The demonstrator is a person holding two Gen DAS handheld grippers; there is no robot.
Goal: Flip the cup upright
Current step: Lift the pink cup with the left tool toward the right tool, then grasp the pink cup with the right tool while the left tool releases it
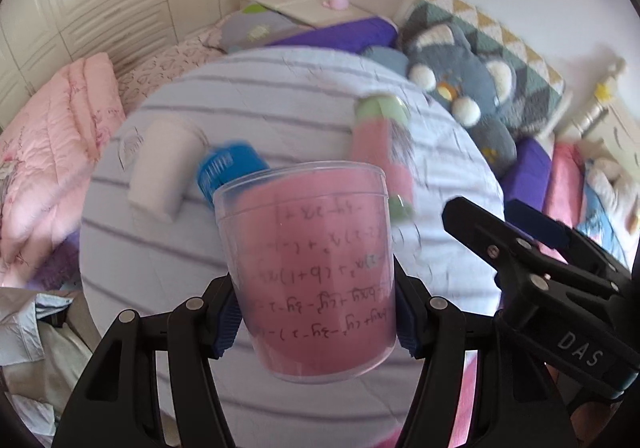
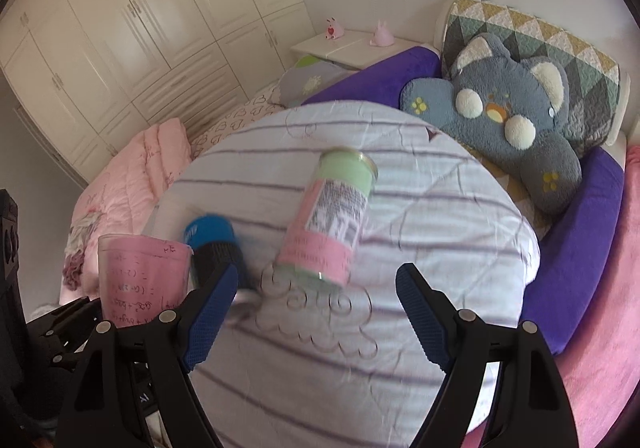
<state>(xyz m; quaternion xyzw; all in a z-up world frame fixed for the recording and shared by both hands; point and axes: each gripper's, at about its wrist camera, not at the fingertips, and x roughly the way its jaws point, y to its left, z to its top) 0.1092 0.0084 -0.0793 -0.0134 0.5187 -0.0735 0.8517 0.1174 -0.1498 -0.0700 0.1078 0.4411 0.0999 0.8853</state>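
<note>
A clear plastic cup [image 1: 312,268] with a pink paper lining and handwritten formulas stands mouth-up between the fingers of my left gripper [image 1: 316,312], which is shut on its lower body and holds it above the round striped cushion [image 1: 280,96]. The cup also shows at the left of the right wrist view [image 2: 142,280], upright. My right gripper [image 2: 316,316] is open and empty over the cushion [image 2: 440,216], just right of the cup. It shows in the left wrist view [image 1: 532,260] at the right.
A green and pink can [image 2: 332,216] lies on its side on the cushion. A blue-capped bottle [image 2: 214,248] and a white roll [image 1: 164,164] lie to its left. A grey plush pillow [image 2: 500,116], purple bolsters and pink bedding surround the cushion.
</note>
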